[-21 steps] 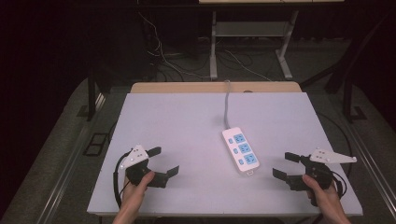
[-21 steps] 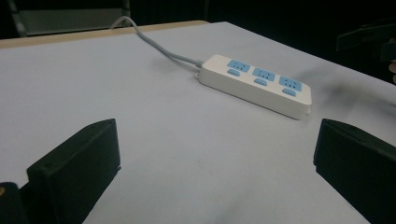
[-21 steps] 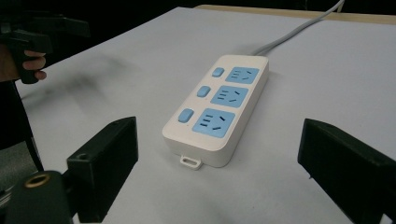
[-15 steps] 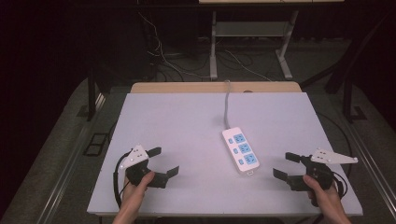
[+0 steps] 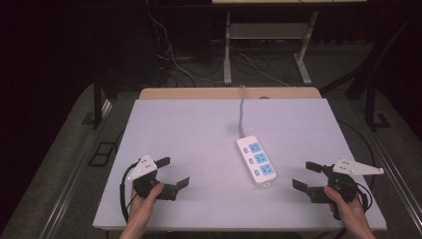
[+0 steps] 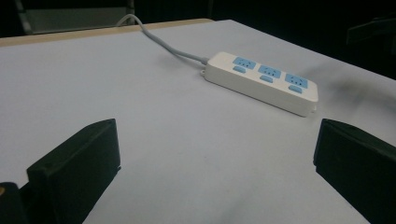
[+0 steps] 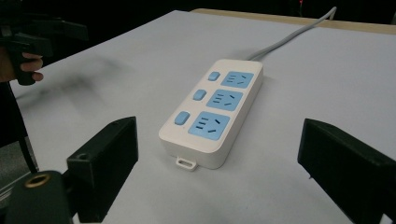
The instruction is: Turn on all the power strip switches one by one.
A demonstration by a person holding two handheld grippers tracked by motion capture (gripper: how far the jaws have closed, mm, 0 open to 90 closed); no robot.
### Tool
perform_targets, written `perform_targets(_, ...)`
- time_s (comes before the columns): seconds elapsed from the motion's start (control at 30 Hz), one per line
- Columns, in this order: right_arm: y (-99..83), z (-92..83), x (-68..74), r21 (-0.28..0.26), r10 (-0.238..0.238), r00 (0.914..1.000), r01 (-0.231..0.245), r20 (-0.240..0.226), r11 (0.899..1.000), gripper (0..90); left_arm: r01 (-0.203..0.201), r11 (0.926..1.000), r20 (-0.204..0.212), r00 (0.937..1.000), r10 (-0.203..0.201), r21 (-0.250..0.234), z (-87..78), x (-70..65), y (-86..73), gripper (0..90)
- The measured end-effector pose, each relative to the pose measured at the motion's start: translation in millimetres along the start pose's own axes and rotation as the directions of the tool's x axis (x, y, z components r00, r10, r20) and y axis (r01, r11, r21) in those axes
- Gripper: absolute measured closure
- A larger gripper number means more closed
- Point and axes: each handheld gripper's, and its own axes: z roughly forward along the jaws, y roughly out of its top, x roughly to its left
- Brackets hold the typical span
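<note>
We held our left claw [image 5: 173,172] low at the near left of the white desk [image 5: 199,129], its jaws wide apart with nothing between them. Our right claw [image 5: 307,175] sat at the near right, wide open and empty too. Between them, a bit farther out, lay the white power strip [image 5: 256,160] with blue sockets. Its grey cord [image 5: 242,113] ran to the far edge.

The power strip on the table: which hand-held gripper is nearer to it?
Right. The right hand-held gripper sits just beside the near end of the power strip, jaws open. The left hand-held gripper is farther away across the table, also open.
</note>
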Motion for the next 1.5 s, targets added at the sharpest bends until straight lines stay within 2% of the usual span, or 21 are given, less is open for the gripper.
perform_targets(0.3,6.7,0.0,0.0,-0.019,0.008,1.0,-0.008,0.002,1.0,12.2,0.007,1.0,-0.009,0.9999,-0.007,-0.002,-0.7,0.9,-1.7,0.0)
perform_targets(0.5,13.6,-1.6,-1.0,-0.047,0.021,0.9991,-0.019,0.036,0.999,12.0,0.011,0.9999,-0.013,0.9999,-0.011,-0.009,-1.5,1.4,-2.1,0.0)
perform_targets(0.87,23.0,1.5,-5.1,-0.029,0.022,0.9979,-0.021,0.06,0.999,12.0,0.012,0.9999,-0.015,0.9998,-0.012,-0.007,-1.2,1.5,-2.8,0.0)
perform_targets(1.03,27.5,6.1,-7.7,-0.012,0.028,0.9988,-0.028,0.041,1.0,13.5,0.013,0.9999,-0.016,0.9998,-0.013,-0.009,-1.2,2.2,-3.2,0.0)
perform_targets(1.07,28.4,7.3,-8.7,0.002,0.033,0.9993,-0.033,0.02,0.999,14.2,0.012,0.9999,-0.017,0.9998,-0.012,-0.008,-1.4,2.5,-3.3,0.0)
perform_targets(1.23,32.7,15.6,-7.6,0.051,0.002,1.0,-0.002,-0.002,0.999,14.2,0.014,0.9999,-0.016,0.9998,-0.015,-0.008,-1.2,3.0,-3.6,0.0)
perform_targets(1.5,45.3,24.4,-6.0,0.077,-0.024,0.9989,0.027,-0.04,0.997,14.6,0.015,0.9999,-0.014,0.9998,-0.015,-0.002,-0.4,2.9,-4.2,0.0)
